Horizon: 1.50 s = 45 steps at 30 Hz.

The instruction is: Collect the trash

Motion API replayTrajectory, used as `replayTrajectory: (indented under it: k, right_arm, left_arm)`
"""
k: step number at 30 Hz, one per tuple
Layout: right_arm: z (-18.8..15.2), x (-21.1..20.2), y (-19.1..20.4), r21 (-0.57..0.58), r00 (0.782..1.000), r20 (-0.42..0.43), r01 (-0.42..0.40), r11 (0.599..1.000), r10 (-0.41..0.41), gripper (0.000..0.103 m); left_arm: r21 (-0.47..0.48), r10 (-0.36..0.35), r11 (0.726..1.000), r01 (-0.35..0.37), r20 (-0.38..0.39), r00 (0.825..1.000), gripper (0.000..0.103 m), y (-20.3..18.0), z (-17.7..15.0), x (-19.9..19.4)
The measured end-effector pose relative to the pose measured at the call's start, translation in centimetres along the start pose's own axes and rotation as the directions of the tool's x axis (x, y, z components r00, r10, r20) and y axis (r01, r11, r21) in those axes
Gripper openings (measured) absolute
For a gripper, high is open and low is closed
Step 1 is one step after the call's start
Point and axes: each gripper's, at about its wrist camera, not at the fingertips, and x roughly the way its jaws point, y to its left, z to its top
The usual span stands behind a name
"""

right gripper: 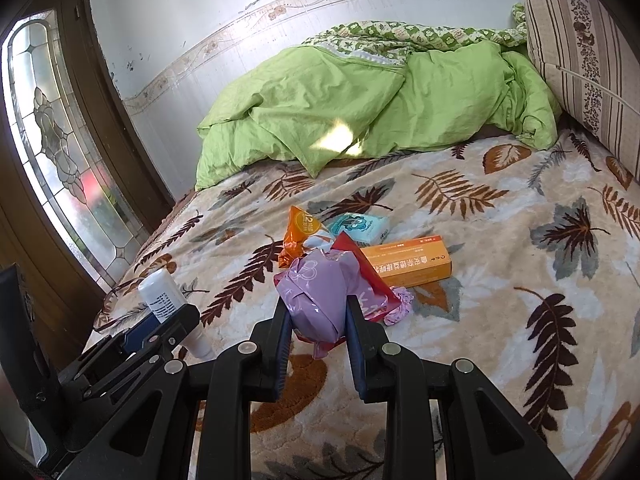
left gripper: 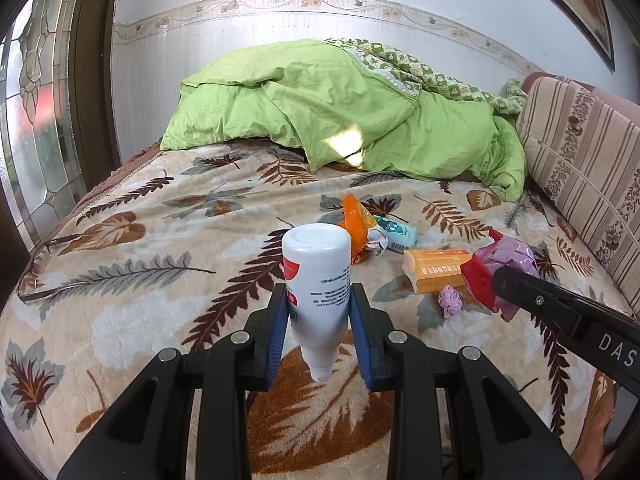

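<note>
My left gripper [left gripper: 319, 304] is shut on a white plastic bottle [left gripper: 317, 276], held upside down with its nozzle toward me above the bed; the bottle [right gripper: 162, 294] also shows at the left of the right wrist view. My right gripper [right gripper: 319, 314] is shut on a crumpled pink and red wrapper [right gripper: 320, 296], seen from the side as the wrapper [left gripper: 502, 264] in the left wrist view. On the leaf-patterned blanket [right gripper: 500, 280] lie an orange box [right gripper: 412, 262], an orange packet [right gripper: 300, 236], a light blue tissue pack [right gripper: 360, 224] and a small pink paper wad [left gripper: 451, 300].
A heap of green bedding [left gripper: 340, 112] covers the far end of the bed. A striped cushion [left gripper: 580, 152] lines the right side. A wooden door with patterned glass [right gripper: 60, 152] stands at the left, beyond the bed's edge.
</note>
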Motion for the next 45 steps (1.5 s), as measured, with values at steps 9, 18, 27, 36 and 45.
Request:
replayTrajectory:
  k: [9, 18, 27, 36, 45]
  right_arm:
    - [0.0, 0.0, 0.0, 0.010, 1.000, 0.001, 0.006, 1.000, -0.006, 0.027]
    - [0.0, 0.0, 0.0, 0.006, 1.000, 0.001, 0.005, 1.000, -0.005, 0.027]
    - [0.0, -0.1, -0.2, 0.009, 1.000, 0.009, 0.007, 1.000, -0.007, 0.027]
    - [-0.2, -1.9, -0.6, 0.031, 0.999, 0.038, 0.025, 0.999, -0.026, 0.027]
    - [-1.7, -7.2, -2.6, 0.108, 0.997, 0.070, 0.031, 0.994, -0.039, 0.027]
  left_arm:
    - [0.003, -0.003, 1.000, 0.003, -0.001, 1.000, 0.029, -0.3, -0.1, -0.1]
    - [0.004, -0.004, 1.000, 0.004, -0.001, 1.000, 0.029, -0.1, -0.1, -0.1]
    - [0.011, -0.023, 1.000, 0.023, 0.002, 1.000, 0.029, -1.2, 0.0, -0.3]
    - [0.015, -0.093, 0.996, 0.093, -0.016, 0.996, 0.029, -1.7, -0.5, -1.4]
    - [-0.010, -0.249, 0.968, 0.249, -0.086, 0.965, 0.029, -3.5, -1.3, -2.6]
